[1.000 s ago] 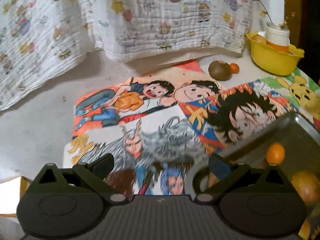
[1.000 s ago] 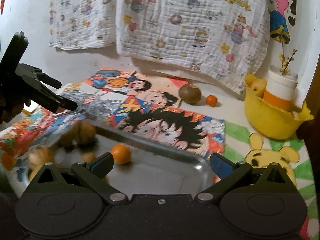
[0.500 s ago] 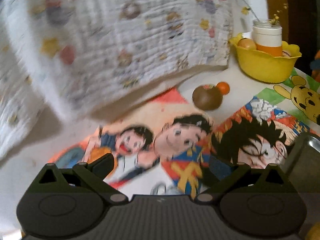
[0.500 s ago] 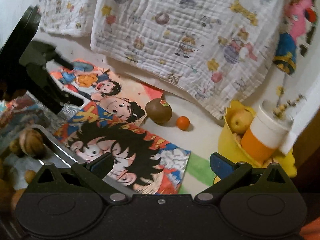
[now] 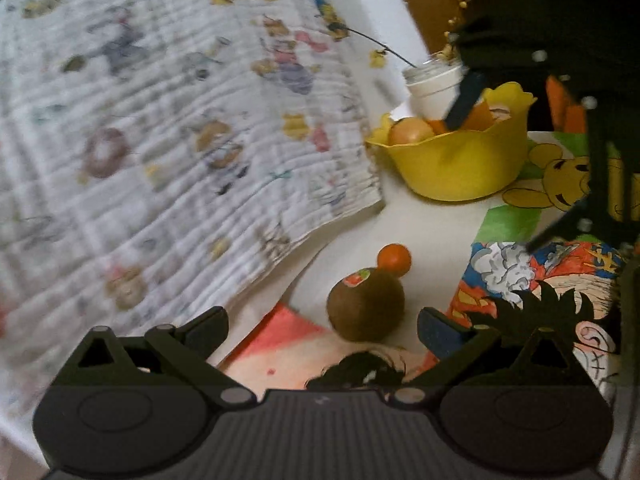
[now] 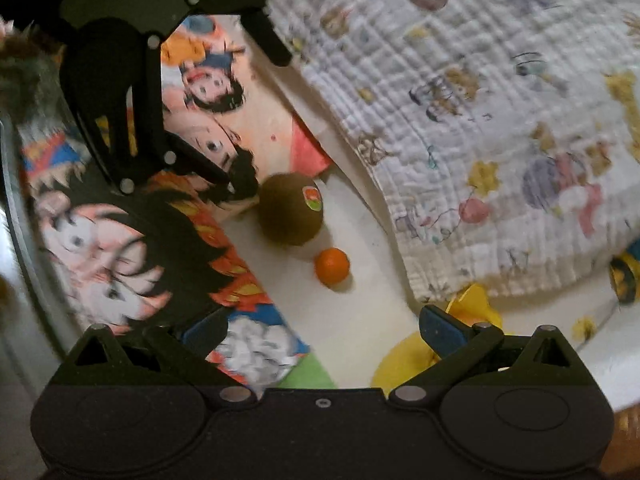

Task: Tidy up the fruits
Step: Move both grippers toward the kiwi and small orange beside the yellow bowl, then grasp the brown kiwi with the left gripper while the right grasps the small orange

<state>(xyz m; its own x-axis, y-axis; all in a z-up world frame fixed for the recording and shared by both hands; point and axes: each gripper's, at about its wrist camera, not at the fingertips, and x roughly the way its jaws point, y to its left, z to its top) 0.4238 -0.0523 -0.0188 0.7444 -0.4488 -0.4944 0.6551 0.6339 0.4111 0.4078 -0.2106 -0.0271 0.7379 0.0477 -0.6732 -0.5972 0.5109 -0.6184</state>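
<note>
A white cloth (image 5: 152, 128) printed with small cartoon figures hangs over the back of the table (image 5: 420, 232), its lower edge lying on the white top. In front of it lie comic-print mats (image 6: 132, 232), and a metal tray (image 6: 16, 208) shows only as a rim at the left edge of the right wrist view. A yellow bowl (image 5: 460, 164) stands at the far right beside the cloth, holding a pale round fruit (image 5: 410, 131) and a white-and-orange cup (image 5: 436, 88). The left gripper (image 5: 322, 326) hangs with its fingers spread wide and empty, and the kiwi (image 5: 366, 304) sits just ahead of the gap between them, nearer the right finger. The right gripper (image 6: 322, 326) is likewise wide open with nothing in it, pointed at the bare table near the bowl. The kiwi, stickered, rests at the mat's corner, and the small orange (image 5: 394, 258) lies just beside it on the bare top.
</note>
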